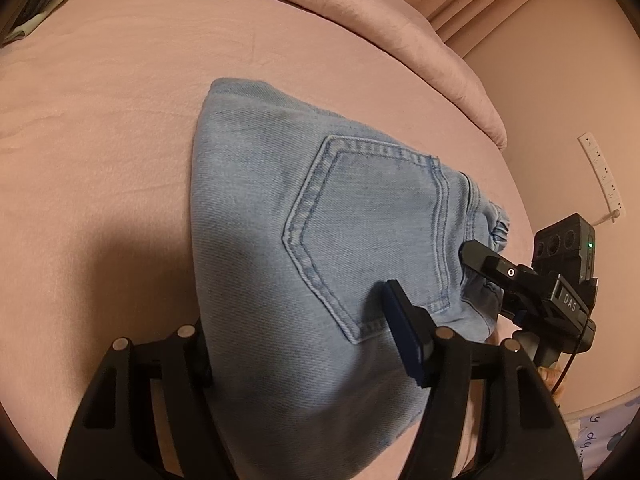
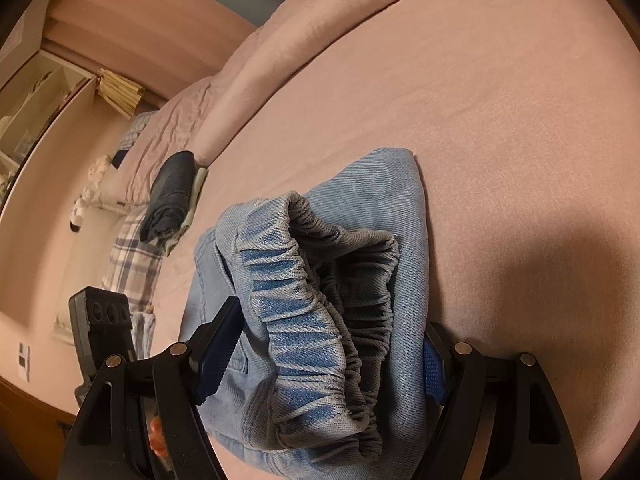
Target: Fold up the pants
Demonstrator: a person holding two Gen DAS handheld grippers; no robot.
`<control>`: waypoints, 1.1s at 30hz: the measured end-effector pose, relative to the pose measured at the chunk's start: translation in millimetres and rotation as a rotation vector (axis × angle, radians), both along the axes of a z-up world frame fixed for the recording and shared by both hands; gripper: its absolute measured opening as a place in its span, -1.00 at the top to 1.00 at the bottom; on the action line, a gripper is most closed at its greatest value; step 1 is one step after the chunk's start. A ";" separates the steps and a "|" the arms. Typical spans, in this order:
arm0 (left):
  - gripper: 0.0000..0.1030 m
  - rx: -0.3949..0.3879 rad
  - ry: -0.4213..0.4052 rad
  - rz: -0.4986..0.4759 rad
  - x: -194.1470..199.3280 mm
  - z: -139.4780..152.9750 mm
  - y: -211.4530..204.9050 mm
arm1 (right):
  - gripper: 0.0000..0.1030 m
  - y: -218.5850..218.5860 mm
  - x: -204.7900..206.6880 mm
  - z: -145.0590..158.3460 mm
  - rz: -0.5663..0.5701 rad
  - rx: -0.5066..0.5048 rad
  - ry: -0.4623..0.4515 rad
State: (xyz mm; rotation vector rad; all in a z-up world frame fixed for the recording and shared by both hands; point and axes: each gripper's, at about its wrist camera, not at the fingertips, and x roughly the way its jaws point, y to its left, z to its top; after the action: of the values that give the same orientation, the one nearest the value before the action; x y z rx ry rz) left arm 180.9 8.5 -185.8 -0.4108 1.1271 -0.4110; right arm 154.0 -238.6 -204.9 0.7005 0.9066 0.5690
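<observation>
Light-blue jeans, folded into a thick bundle with a back pocket on top, lie on the pink bed sheet. My left gripper straddles the near end. Its right pad rests by the pocket and its left finger is hidden behind the denim edge, and the jaws are closed on the bundle. The right gripper holds the waistband end. In the right wrist view the jeans' gathered elastic waistband fills the gap of the right gripper, with both blue pads against the denim.
A rolled pink duvet runs along the far side of the bed. A dark folded garment lies on a pale cloth near the bed's edge, beside plaid fabric. On the wall hangs a white power strip.
</observation>
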 end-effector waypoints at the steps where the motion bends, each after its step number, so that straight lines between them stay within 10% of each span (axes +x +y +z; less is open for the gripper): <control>1: -0.29 0.000 0.002 0.001 0.2 -0.3 0.0 | -0.54 0.1 -0.2 0.1 0.000 0.000 0.000; 33: -0.07 0.121 0.026 0.028 4.3 5.7 -9.5 | -0.45 0.7 -6.6 4.8 -0.006 -0.096 -0.051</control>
State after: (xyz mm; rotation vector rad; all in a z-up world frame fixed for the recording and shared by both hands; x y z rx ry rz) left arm 185.2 -1.0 -180.1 -0.3261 1.1635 -0.3122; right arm 147.4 -237.9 -200.1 0.5991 0.8781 0.5320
